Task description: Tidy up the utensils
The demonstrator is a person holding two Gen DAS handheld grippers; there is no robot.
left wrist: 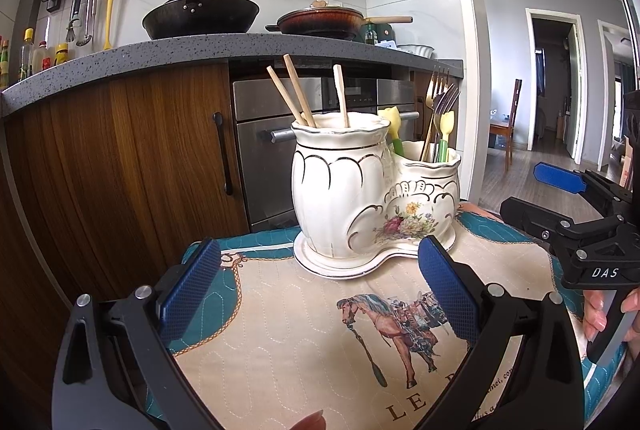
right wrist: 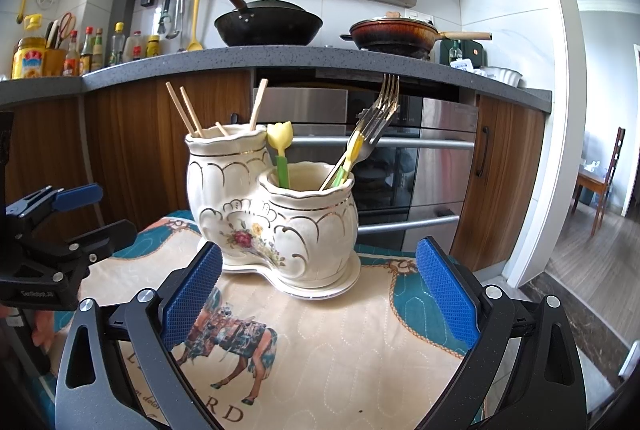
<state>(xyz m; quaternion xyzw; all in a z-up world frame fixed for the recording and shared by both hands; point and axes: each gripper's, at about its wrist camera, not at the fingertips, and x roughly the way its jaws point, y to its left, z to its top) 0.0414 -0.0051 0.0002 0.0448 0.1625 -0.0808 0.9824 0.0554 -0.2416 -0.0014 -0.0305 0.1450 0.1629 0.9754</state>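
A white ceramic double-pot utensil holder (left wrist: 360,197) (right wrist: 272,213) stands on a horse-print cloth (left wrist: 300,330) (right wrist: 340,330). Its taller pot holds wooden chopsticks (left wrist: 296,89) (right wrist: 188,109). Its shorter pot holds forks (left wrist: 440,101) (right wrist: 380,113) and yellow tulip-topped utensils with green handles (left wrist: 446,125) (right wrist: 280,137). My left gripper (left wrist: 320,290) is open and empty, just short of the holder. My right gripper (right wrist: 320,290) is open and empty, also in front of the holder. Each gripper shows in the other's view, the right (left wrist: 560,197) and the left (right wrist: 76,213).
Behind the cloth are wooden cabinets (left wrist: 120,149) and a steel oven (right wrist: 420,165). The grey counter (right wrist: 280,61) above carries a black wok (right wrist: 268,21), a brown pan (right wrist: 396,33) and bottles (right wrist: 80,49). A doorway and chair (right wrist: 600,181) lie at the right.
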